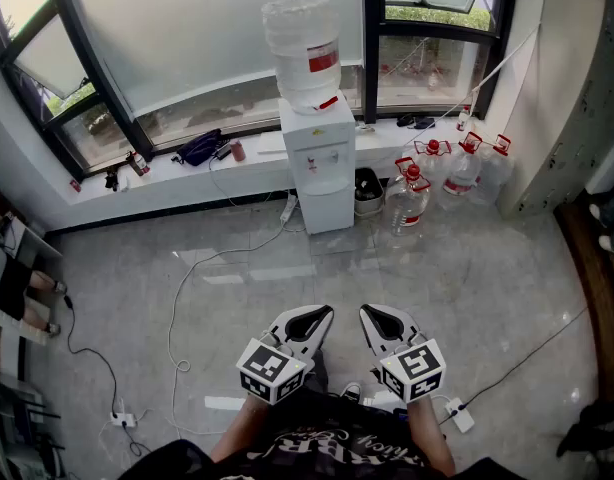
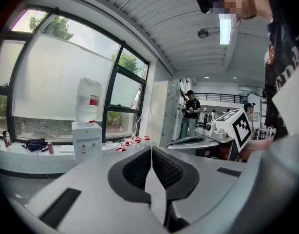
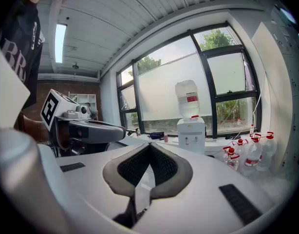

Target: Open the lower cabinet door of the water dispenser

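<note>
A white water dispenser (image 1: 317, 158) stands against the window ledge across the room, with a clear bottle (image 1: 303, 50) on top. Its lower cabinet door (image 1: 328, 208) is closed. The dispenser (image 2: 86, 141) also shows small in the left gripper view, and the dispenser (image 3: 191, 135) is ahead in the right gripper view. My left gripper (image 1: 317, 313) and right gripper (image 1: 373, 313) are held side by side close to the body, far from the dispenser. Both are shut with nothing between the pads (image 2: 139, 168), and the right one's pads (image 3: 164, 165) meet too.
Several water jugs with red caps (image 1: 452, 173) stand right of the dispenser, beside a dark bin (image 1: 368, 190). White cables (image 1: 192, 288) and a power strip (image 1: 120, 420) lie on the grey tiled floor. People (image 2: 190, 112) stand further back in the room.
</note>
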`<state>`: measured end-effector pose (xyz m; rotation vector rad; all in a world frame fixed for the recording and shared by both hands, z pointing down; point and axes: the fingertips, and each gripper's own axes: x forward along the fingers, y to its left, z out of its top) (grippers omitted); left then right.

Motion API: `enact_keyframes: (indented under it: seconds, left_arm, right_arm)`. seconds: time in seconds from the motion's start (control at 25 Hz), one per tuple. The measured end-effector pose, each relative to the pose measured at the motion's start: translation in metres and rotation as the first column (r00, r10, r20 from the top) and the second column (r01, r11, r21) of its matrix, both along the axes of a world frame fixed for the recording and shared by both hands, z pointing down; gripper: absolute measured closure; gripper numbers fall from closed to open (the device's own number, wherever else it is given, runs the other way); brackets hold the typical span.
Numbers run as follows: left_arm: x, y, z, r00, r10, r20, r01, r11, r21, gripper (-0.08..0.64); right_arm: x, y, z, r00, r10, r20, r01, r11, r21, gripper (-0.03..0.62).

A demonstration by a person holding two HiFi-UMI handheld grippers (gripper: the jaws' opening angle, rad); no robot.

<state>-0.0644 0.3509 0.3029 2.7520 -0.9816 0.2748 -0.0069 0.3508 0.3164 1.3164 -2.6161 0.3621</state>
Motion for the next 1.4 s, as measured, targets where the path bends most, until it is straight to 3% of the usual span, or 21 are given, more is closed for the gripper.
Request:
enact_keyframes:
  seconds: [0.44, 0.64, 1.04, 1.4]
  left_arm:
    - [0.002, -0.004, -0.013, 1.000, 0.001, -0.023, 0.000, 0.999, 0.038, 0.540]
    - [-0.005, -0.024, -0.014, 0.999, 0.006, -0.046, -0.004, 0.999, 0.050, 0.540]
    - [-0.021, -0.124, -0.016, 0.998, 0.027, -0.065, -0.023, 0.998, 0.054, 0.540]
    - [-0.063, -0.236, -0.022, 0.997, 0.024, -0.079, -0.019, 0.998, 0.053, 0.540]
  right_arm:
    - [-0.002, -0.007, -0.003, 1.000, -0.003, 0.021, 0.002, 1.000, 0.023, 0.578]
    - [-0.008, -0.026, 0.004, 1.000, -0.006, 0.016, 0.006, 1.000, -0.010, 0.578]
    - [-0.015, -0.118, 0.009, 0.999, 0.037, 0.000, -0.037, 0.999, -0.038, 0.578]
    - [-0.047, -0.225, 0.008, 0.998, 0.064, -0.008, -0.064, 0.996, -0.057, 0.578]
